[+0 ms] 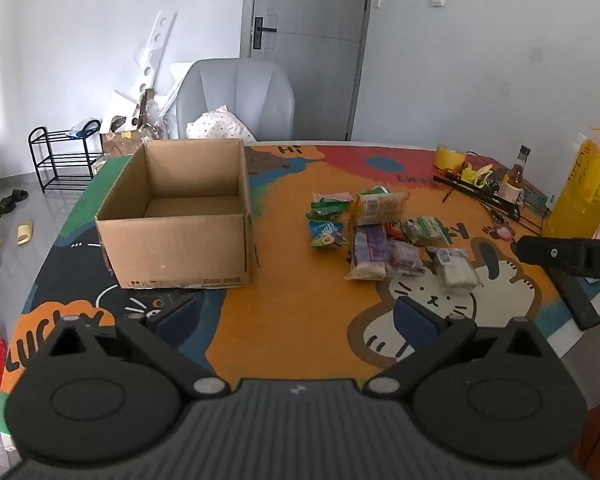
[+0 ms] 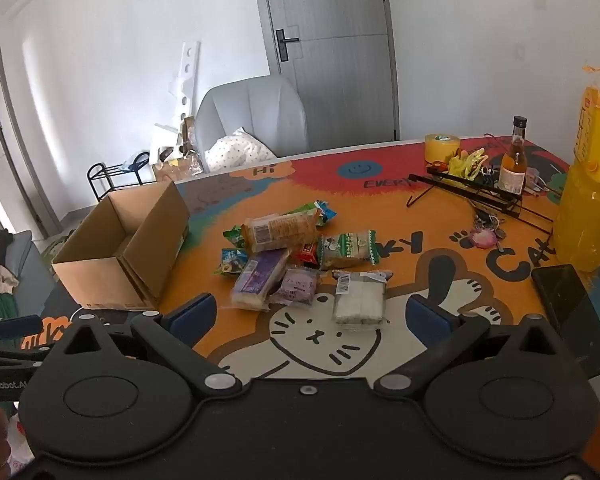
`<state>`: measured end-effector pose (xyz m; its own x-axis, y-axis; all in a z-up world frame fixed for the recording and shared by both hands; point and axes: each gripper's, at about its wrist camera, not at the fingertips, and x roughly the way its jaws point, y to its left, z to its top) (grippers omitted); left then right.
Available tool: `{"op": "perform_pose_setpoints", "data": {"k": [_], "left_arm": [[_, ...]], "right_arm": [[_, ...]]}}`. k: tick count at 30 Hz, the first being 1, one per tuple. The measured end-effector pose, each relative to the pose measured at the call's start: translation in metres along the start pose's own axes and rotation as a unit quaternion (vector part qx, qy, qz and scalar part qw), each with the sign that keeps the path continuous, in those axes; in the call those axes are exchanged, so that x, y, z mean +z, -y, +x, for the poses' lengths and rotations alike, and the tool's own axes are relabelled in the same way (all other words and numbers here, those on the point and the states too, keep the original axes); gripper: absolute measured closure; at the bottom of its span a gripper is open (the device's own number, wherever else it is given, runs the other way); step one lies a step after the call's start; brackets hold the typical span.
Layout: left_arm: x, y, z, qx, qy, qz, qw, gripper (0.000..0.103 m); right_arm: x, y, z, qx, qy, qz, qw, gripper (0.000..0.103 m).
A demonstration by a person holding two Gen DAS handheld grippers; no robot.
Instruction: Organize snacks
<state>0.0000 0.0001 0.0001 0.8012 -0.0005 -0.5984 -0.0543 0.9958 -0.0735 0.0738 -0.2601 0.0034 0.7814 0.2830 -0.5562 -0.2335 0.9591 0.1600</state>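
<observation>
Both grippers stand fully spread, nothing between the blue pads, nothing touched. Left gripper [image 1: 296, 316] hovers over the table mat [image 1: 300, 320], angled downward, aimed at the bare stretch between the box [image 1: 176, 216] and the snacks [image 1: 384, 236]. Right gripper [image 2: 310, 314] hovers likewise, angled downward, directly facing the snack pile, with the white pack [image 2: 358, 298] lying on the mat beyond its pads, apart from both. In the left view the other tool's black body shows at the right edge, clear of the pile.

Box: open-topped cardboard, empty as far as its floor shows, standing on the left part of the mat, well apart from the snacks.

Snacks: loose heap near the mat's centre, none in the box. Noted items: a tan cracker pack [image 2: 280, 230] at the rear, a purple pack [image 2: 260, 278] in front of it, a smaller purple pack [image 2: 298, 286] beside that, a green-and-white pack [image 2: 348, 248] to the right, small green and blue sachets [image 1: 326, 220] on the box side. Several overlap or touch.

Other items at the mat's far right: tape roll [image 2: 442, 147], small bottle [image 2: 514, 160], large yellow drink bottle [image 2: 592, 184], black wire rack [image 2: 472, 196], dark phone [image 2: 568, 304] near the right gripper.
</observation>
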Motion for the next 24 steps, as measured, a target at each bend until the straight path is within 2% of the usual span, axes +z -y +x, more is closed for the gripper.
{"op": "perform_pose_setpoints", "data": {"k": [6, 24], "left_arm": [[-0.002, 0.010, 0.000, 0.008, 0.000, 0.009, 0.9999, 0.000], [0.002, 0.000, 0.000, -0.008, -0.004, -0.004, 1.0000, 0.000]], "right_arm": [[-0.001, -0.002, 0.002, -0.002, -0.006, -0.005, 1.000, 0.000], [-0.001, -0.002, 0.001, -0.004, -0.011, -0.012, 1.000, 0.000]]}}
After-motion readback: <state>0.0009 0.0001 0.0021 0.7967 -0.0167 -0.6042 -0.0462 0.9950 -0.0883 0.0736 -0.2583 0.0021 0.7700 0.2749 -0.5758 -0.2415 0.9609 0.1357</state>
